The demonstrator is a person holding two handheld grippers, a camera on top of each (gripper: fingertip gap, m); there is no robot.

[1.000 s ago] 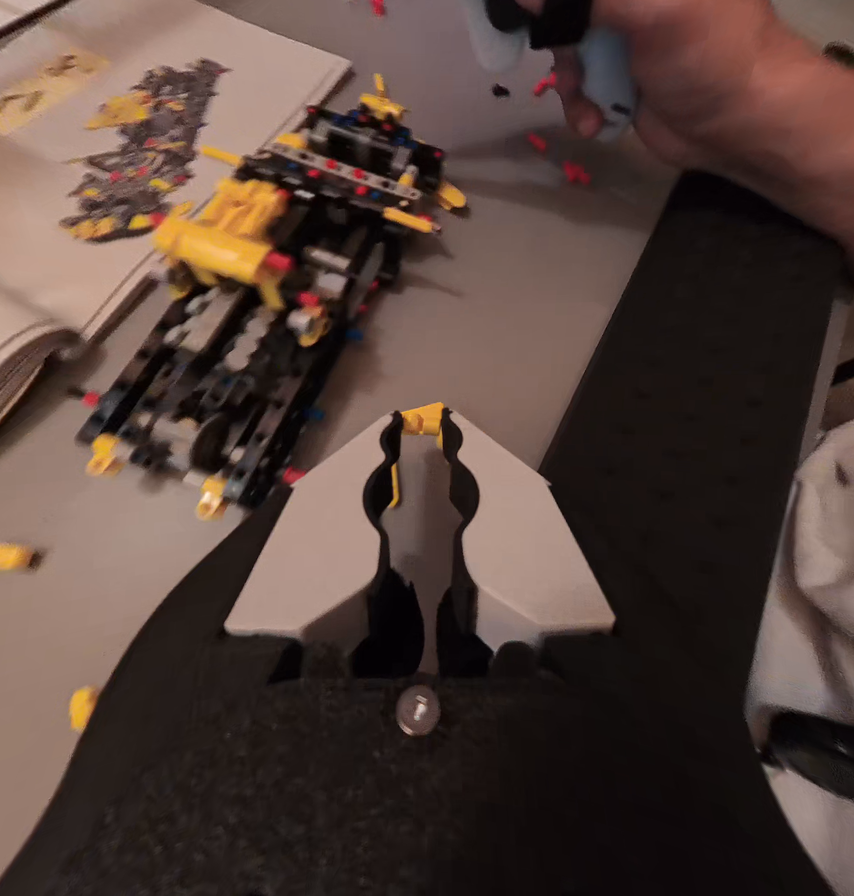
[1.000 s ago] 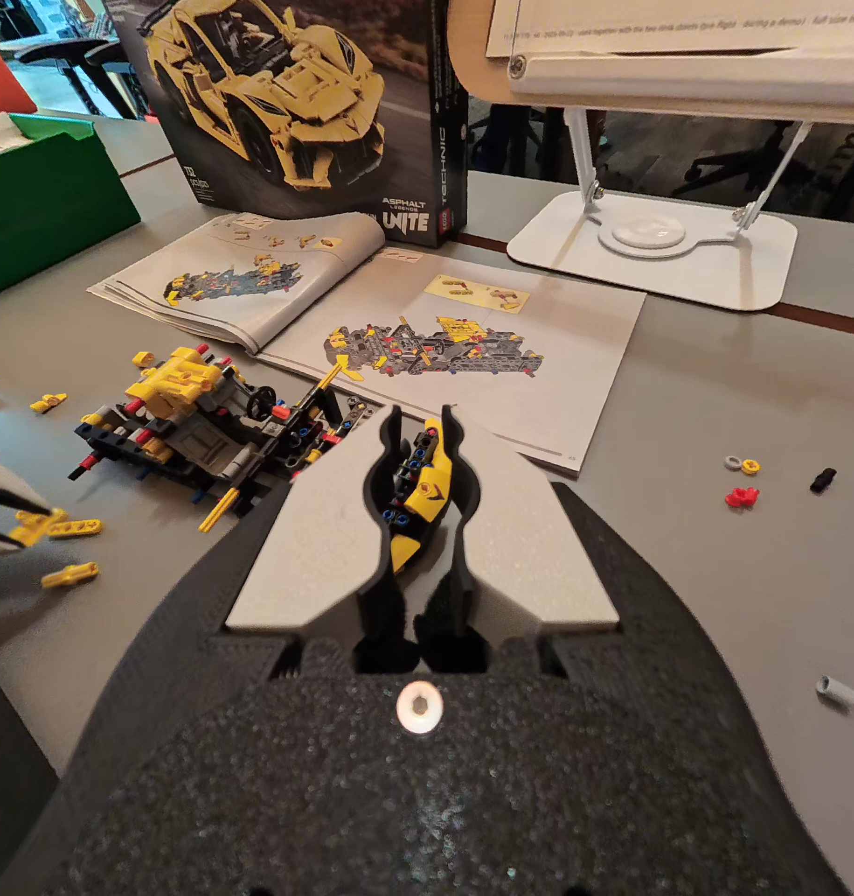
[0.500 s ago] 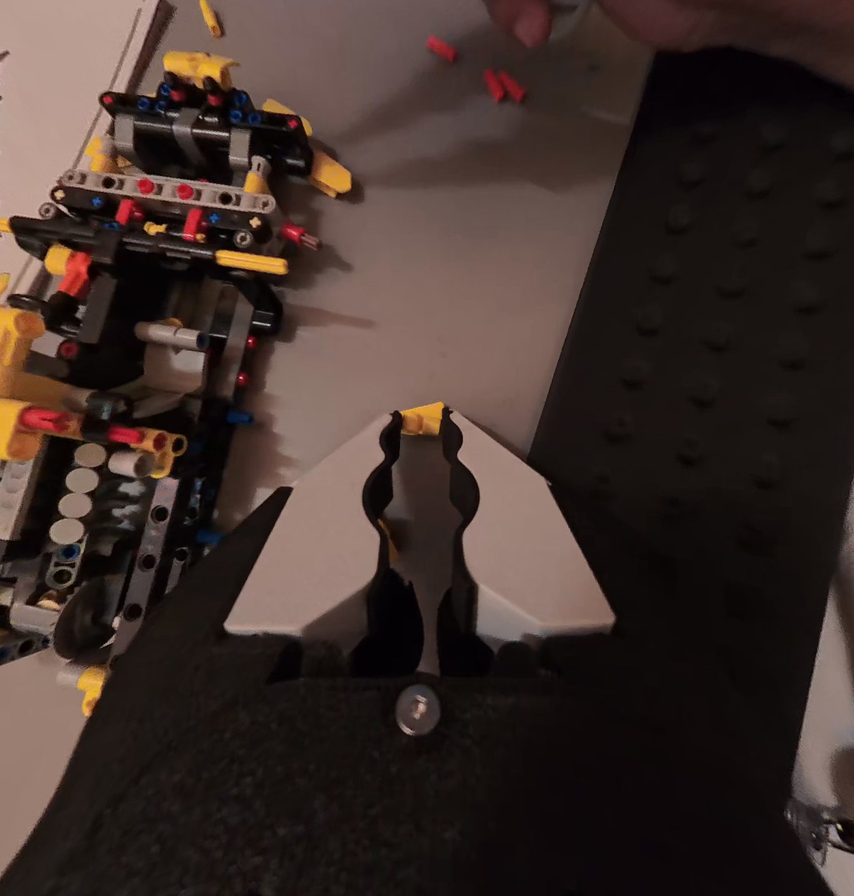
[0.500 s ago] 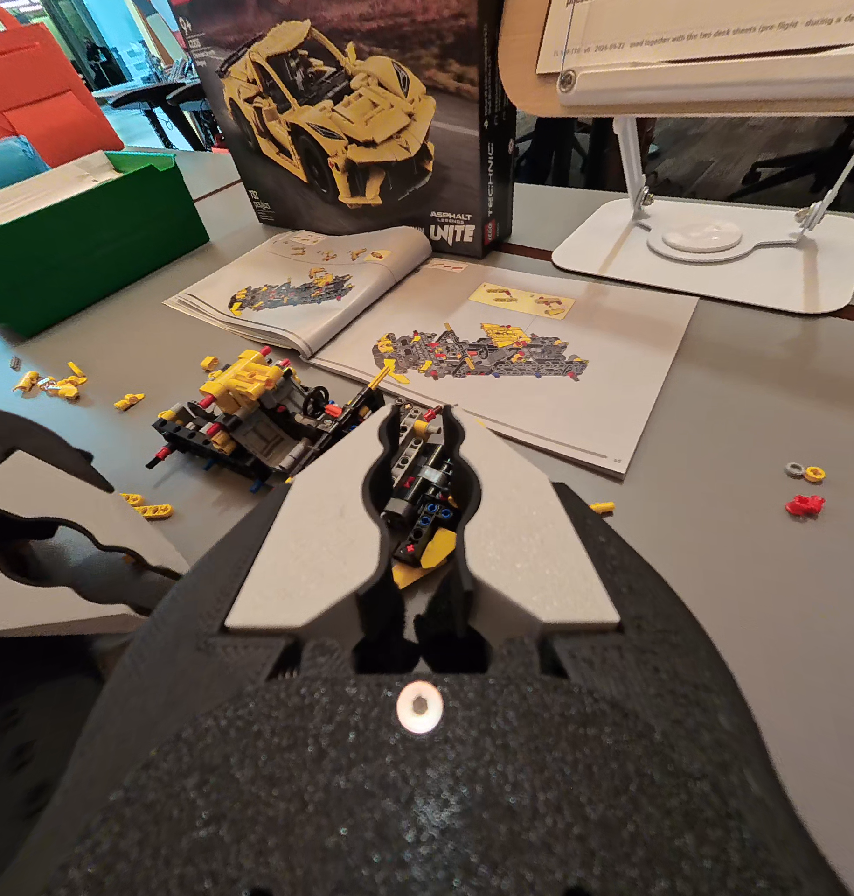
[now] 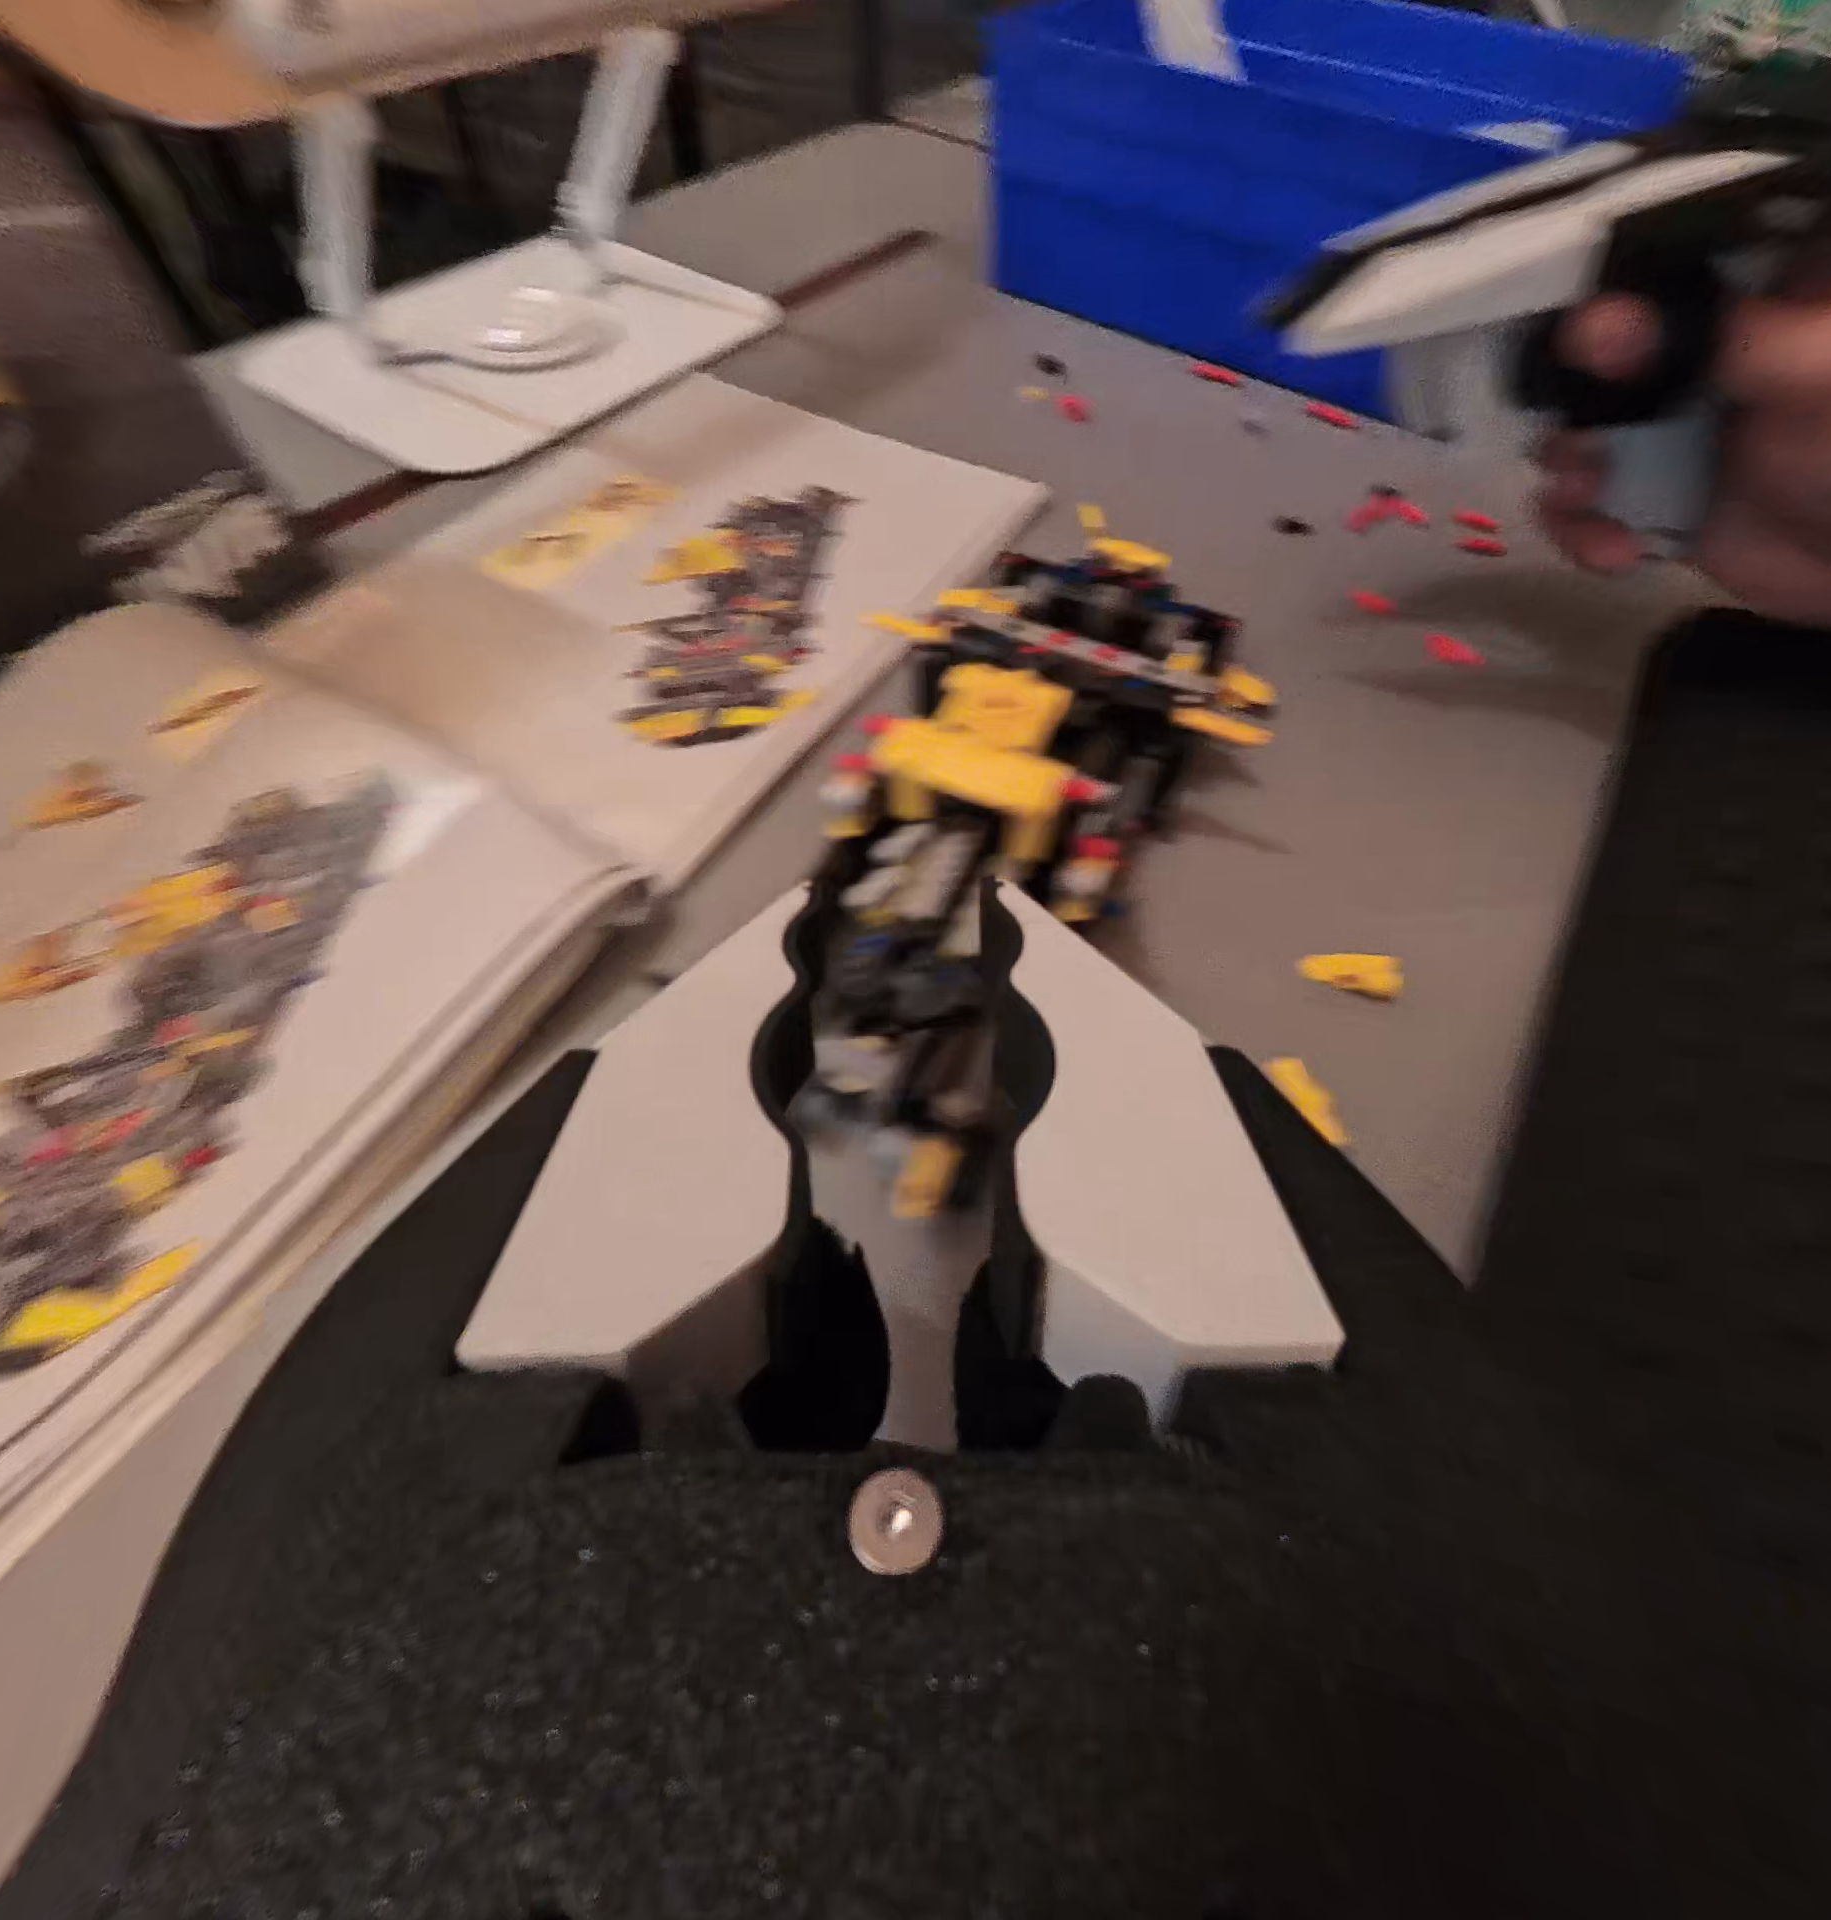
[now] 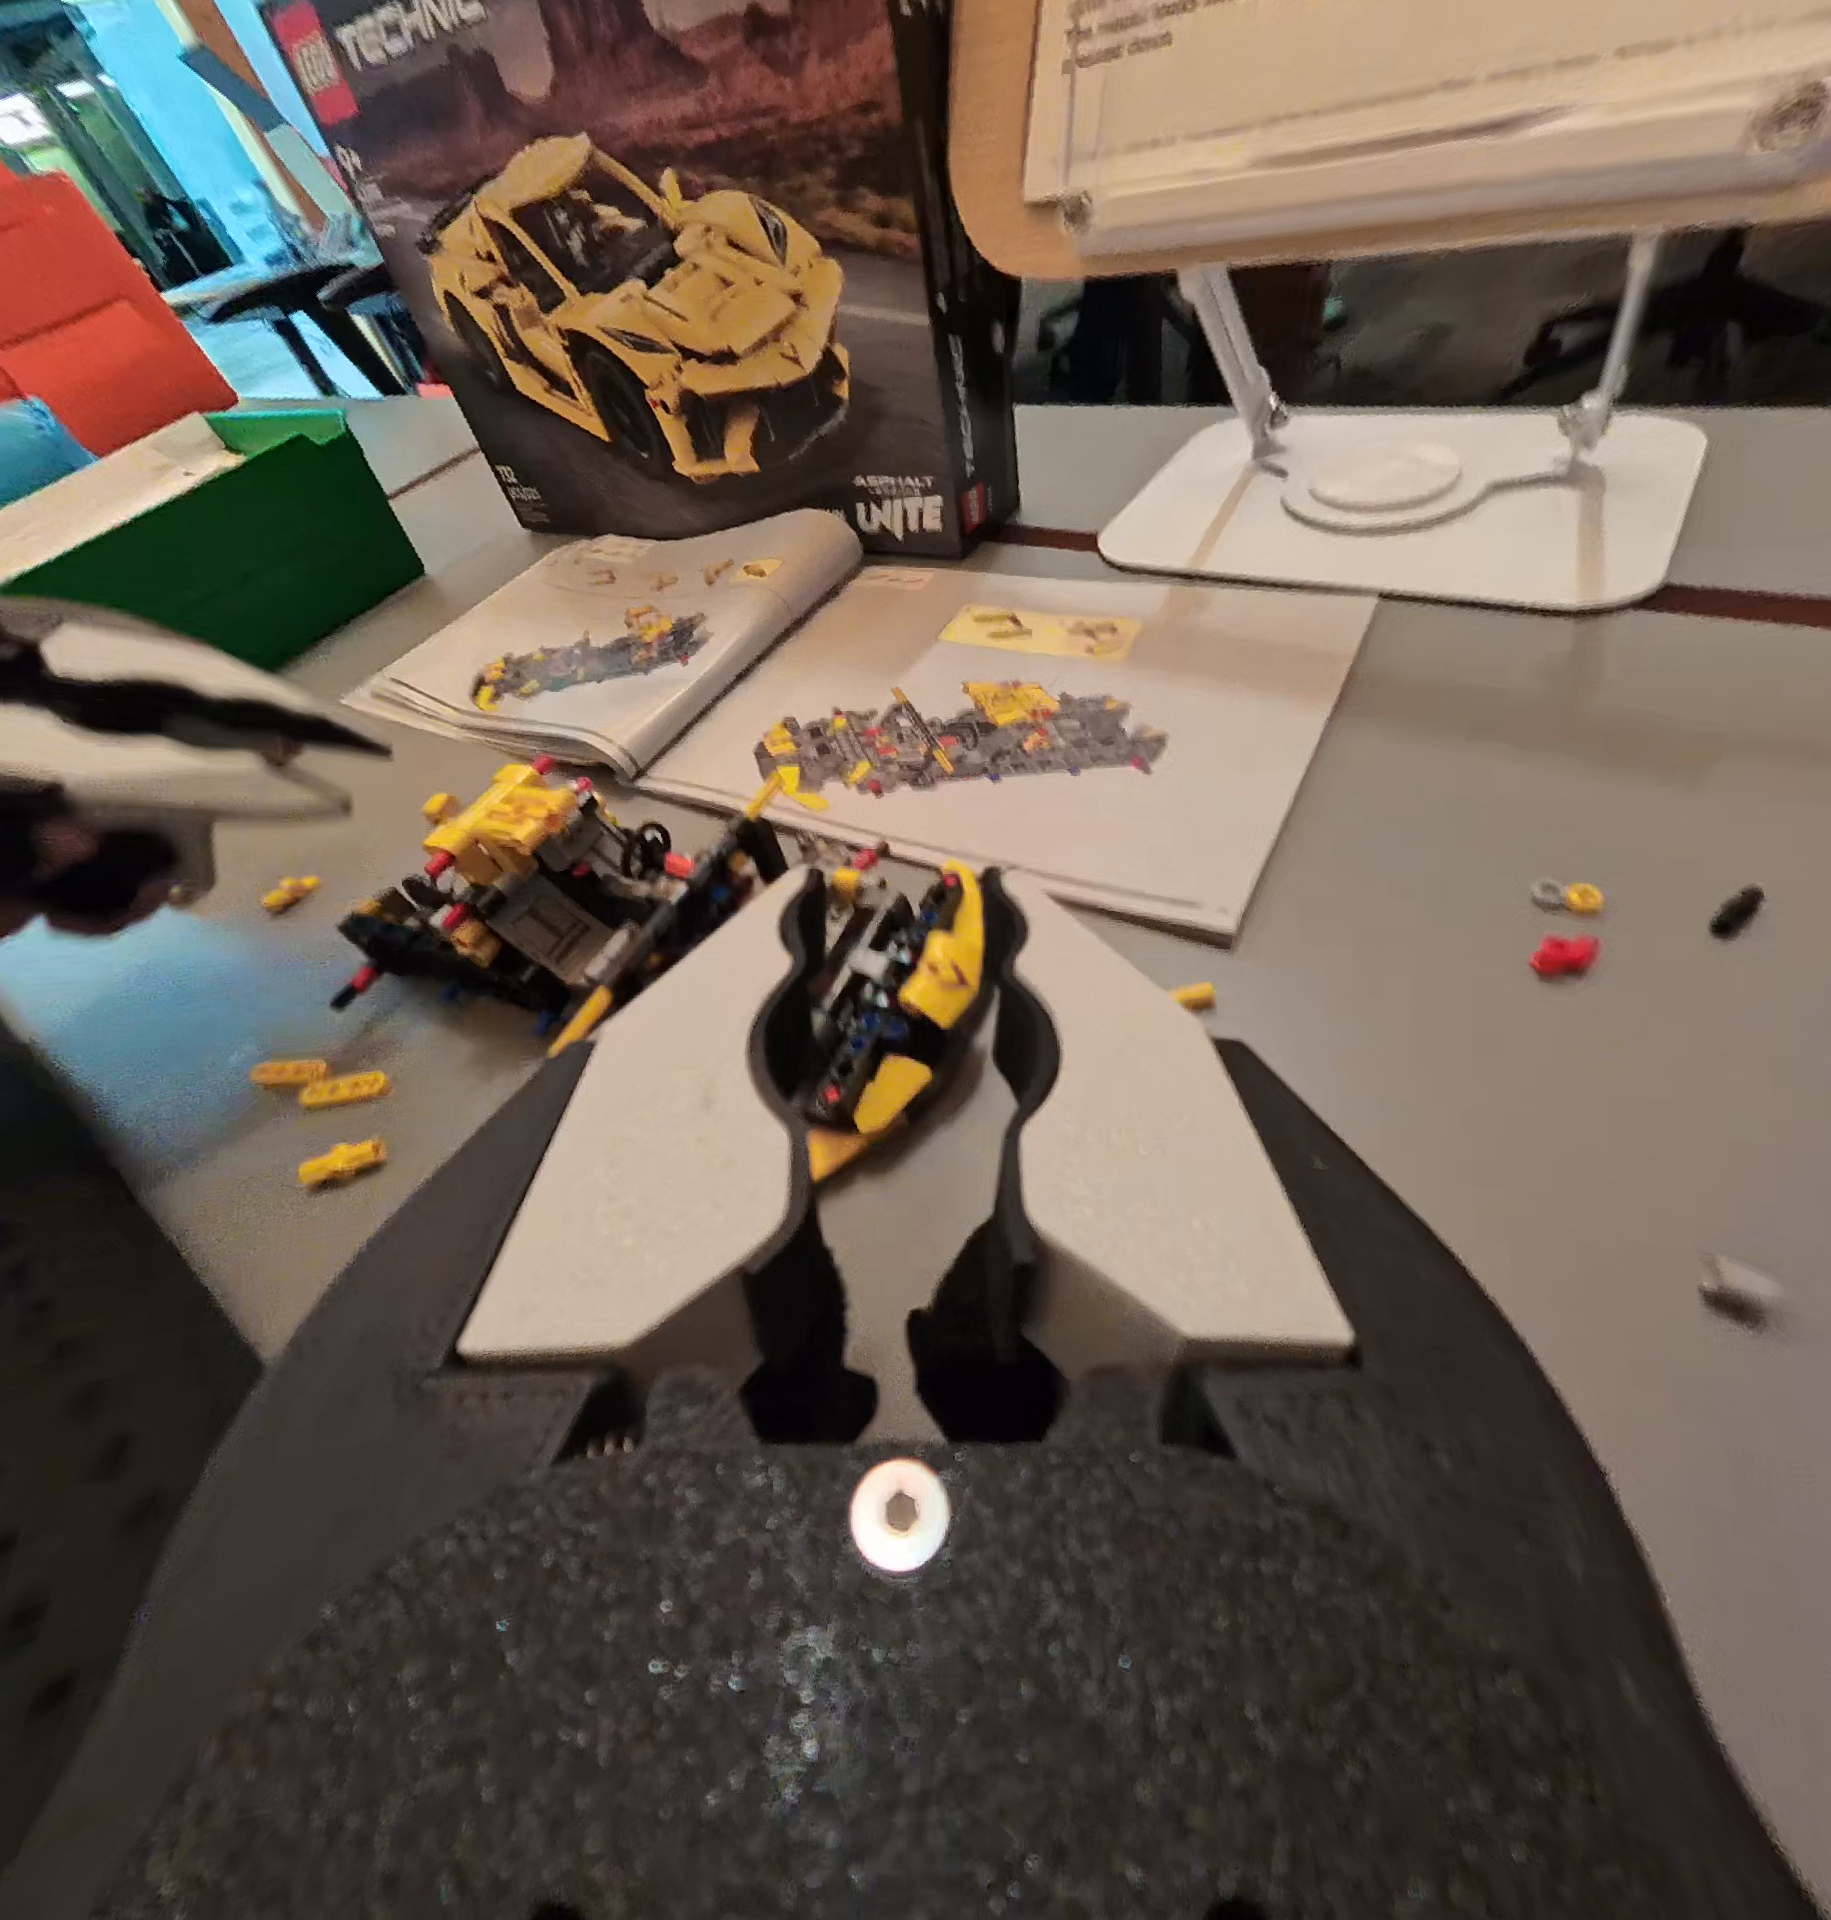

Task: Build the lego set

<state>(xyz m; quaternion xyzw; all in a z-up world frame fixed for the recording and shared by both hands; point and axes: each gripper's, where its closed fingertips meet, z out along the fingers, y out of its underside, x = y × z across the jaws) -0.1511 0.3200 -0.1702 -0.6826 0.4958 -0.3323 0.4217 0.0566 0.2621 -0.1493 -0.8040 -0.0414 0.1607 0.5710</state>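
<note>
The black and yellow lego car chassis lies on the grey table beside the open instruction booklet. My left gripper hovers over the chassis's near end with its jaws apart and nothing between the pads. This view is blurred. The right wrist view shows the chassis through and left of my right gripper, which is open and empty above the table. The other view shows that right gripper raised at the upper right, clear of the model. The left gripper is raised at the left, holding nothing.
The set's box and a white stand are at the back, a green box at far left and a blue bin at far right. Loose yellow pieces and red pieces lie scattered. A black mat is alongside. One gripper's finger ends stand about 20 cm off the other's.
Both grippers' jaws have opened wider. The small yellow piece held at my left fingertips is gone from them. The left gripper has swung up to look along the chassis.
</note>
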